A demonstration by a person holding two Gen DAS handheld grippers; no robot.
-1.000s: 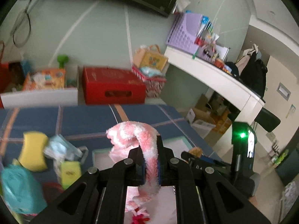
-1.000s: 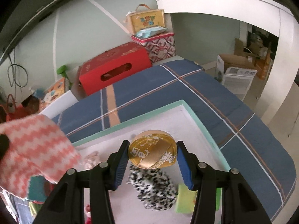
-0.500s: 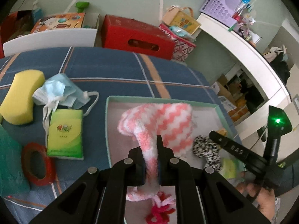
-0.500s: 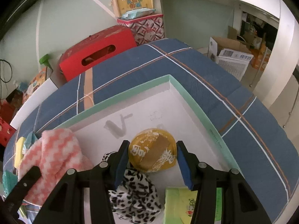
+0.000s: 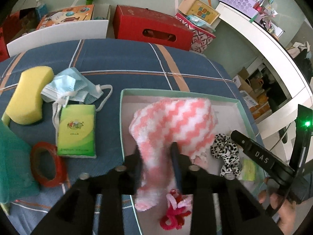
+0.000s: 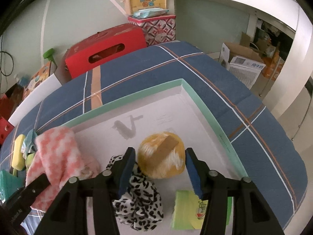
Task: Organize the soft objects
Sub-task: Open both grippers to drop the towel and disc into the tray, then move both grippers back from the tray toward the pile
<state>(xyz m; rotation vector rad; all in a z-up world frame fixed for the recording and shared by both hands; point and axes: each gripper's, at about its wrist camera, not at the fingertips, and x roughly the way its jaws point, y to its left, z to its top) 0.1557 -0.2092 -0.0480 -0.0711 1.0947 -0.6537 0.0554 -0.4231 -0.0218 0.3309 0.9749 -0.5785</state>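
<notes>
A pink-and-white zigzag towel (image 5: 172, 121) lies draped in the white tray with the mint-green rim (image 5: 176, 93). A strip of it hangs between the jaws of my left gripper (image 5: 156, 154), which are opening and no longer pinch it. In the right wrist view a round yellow packet (image 6: 162, 156) rests on the tray floor (image 6: 156, 117). It sits between the blue pads of my right gripper (image 6: 160, 152), whose jaws are opening, with a thin gap at the right pad. The towel (image 6: 56, 152) shows at the left of that view.
The tray also holds a leopard-print scrunchie (image 6: 140, 201), a green tissue pack (image 6: 185, 209) and a red-pink scrunchie (image 5: 174, 211). On the blue bedcover to its left lie a yellow sponge (image 5: 29, 94), a blue face mask (image 5: 68, 86), a green tissue pack (image 5: 77, 131) and a red tape roll (image 5: 47, 166).
My left gripper came down into the tray with the towel and its jaws have parted. The right jaws have widened off the yellow packet, which now rests on the tray floor.
</notes>
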